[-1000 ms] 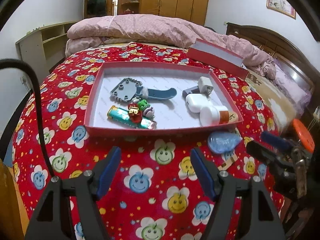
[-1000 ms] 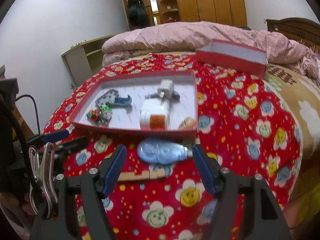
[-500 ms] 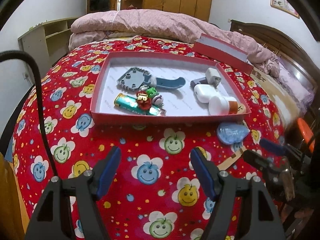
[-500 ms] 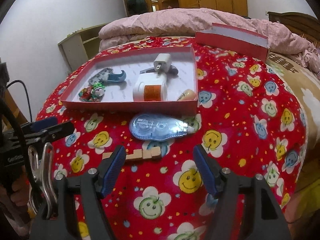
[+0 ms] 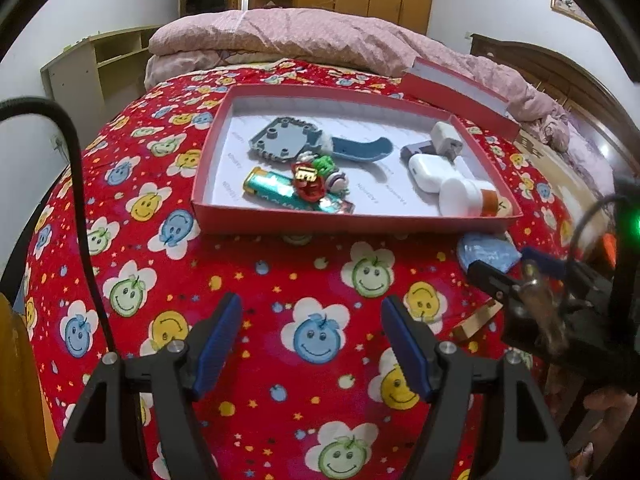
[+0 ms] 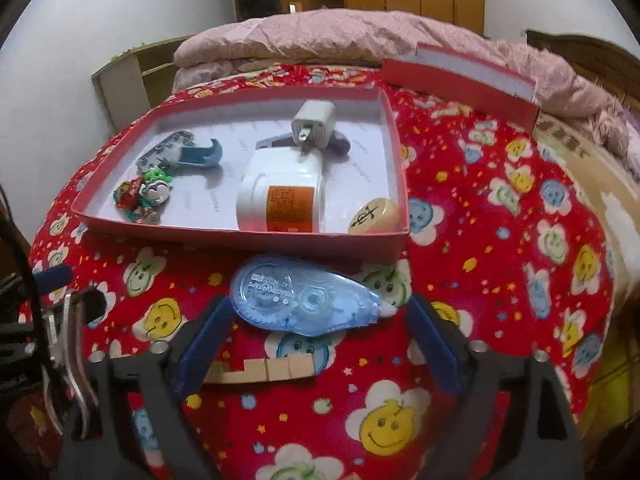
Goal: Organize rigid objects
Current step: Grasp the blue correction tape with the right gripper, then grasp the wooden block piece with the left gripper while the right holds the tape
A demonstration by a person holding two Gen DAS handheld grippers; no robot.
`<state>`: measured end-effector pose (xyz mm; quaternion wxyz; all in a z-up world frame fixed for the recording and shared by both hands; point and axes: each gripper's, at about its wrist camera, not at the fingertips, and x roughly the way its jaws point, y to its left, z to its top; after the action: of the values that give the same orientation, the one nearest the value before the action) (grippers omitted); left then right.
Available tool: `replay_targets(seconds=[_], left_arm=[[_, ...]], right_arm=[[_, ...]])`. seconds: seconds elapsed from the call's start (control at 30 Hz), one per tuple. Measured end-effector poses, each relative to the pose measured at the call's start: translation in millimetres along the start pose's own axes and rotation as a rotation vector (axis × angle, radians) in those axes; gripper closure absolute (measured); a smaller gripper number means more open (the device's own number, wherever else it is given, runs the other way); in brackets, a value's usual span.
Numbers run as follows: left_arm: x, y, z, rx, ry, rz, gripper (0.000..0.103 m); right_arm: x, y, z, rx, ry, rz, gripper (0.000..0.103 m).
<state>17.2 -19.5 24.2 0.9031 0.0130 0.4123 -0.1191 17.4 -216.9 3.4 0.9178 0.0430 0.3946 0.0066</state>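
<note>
The right tongs point(image 6: 316, 344) stand wide apart, their jaws having just been opening, and the blue correction tape dispenser point(image 6: 306, 300) lies between the blue pads point(image 6: 204, 344) with no pad pressing on it, so far as the wrist view shows. The left tongs point(image 5: 310, 346) are partly open and empty, hovering over the red smiley-flower bedspread point(image 5: 256, 280) in front of the red tray point(image 5: 348, 222). The dispenser rests on the bedspread just in front of the tray's near wall, translucent blue, teardrop-shaped, its white tip pointing right, with a stepped wooden block point(image 6: 266, 368) just behind it toward the camera. Only the right wrist view shows the round cream piece point(image 6: 374, 216) with a black mark in the tray's near right corner, and the charger plug's point(image 6: 314, 124) prongs. Only the left wrist view shows the green foil-wrapped stick point(image 5: 294, 196) under the small toy figures point(image 5: 318, 178), and the whole grey-blue tool point(image 5: 316, 146).
</note>
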Motion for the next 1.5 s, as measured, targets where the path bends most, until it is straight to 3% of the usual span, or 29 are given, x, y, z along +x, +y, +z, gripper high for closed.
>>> replay_targets(seconds=[0.27, 0.37, 0.7, 0.97, 1.2, 1.47, 1.5], left_arm=[[6.0, 6.9, -6.1, -0.032, 0.030, 0.007, 0.027], [5.5, 7.0, -6.9, -0.034, 0.027, 0.011, 0.027], [-0.1, -7.4, -6.5, 0.002, 0.021, -0.017, 0.027], [-6.6, -36.4, -4.2, 0.021, 0.040, -0.127, 0.027], [-8.4, -69.4, -2.6, -0.028, 0.050, -0.193, 0.027], [18.5, -108.1, -5.5, -0.018, 0.088, -0.166, 0.027], [21.3, -110.2, -5.9, -0.023, 0.089, -0.163, 0.023]], right_arm=[[12.3, 5.2, 5.8, 0.016, 0.014, -0.011, 0.003], [10.5, 6.4, 5.0, 0.019, 0.006, -0.049, 0.014], [-13.2, -16.4, 4.0, 0.087, -0.012, 0.045, 0.014], [-45.3, -52.4, -3.9, 0.118, -0.008, 0.076, 0.014], [-63.4, -75.8, -15.8, 0.101, -0.008, 0.041, 0.014], [-72.8, -92.9, -22.0, 0.138, -0.037, 0.050, 0.014], [-73.7, -94.1, -22.9, 0.140, -0.042, 0.053, 0.014]])
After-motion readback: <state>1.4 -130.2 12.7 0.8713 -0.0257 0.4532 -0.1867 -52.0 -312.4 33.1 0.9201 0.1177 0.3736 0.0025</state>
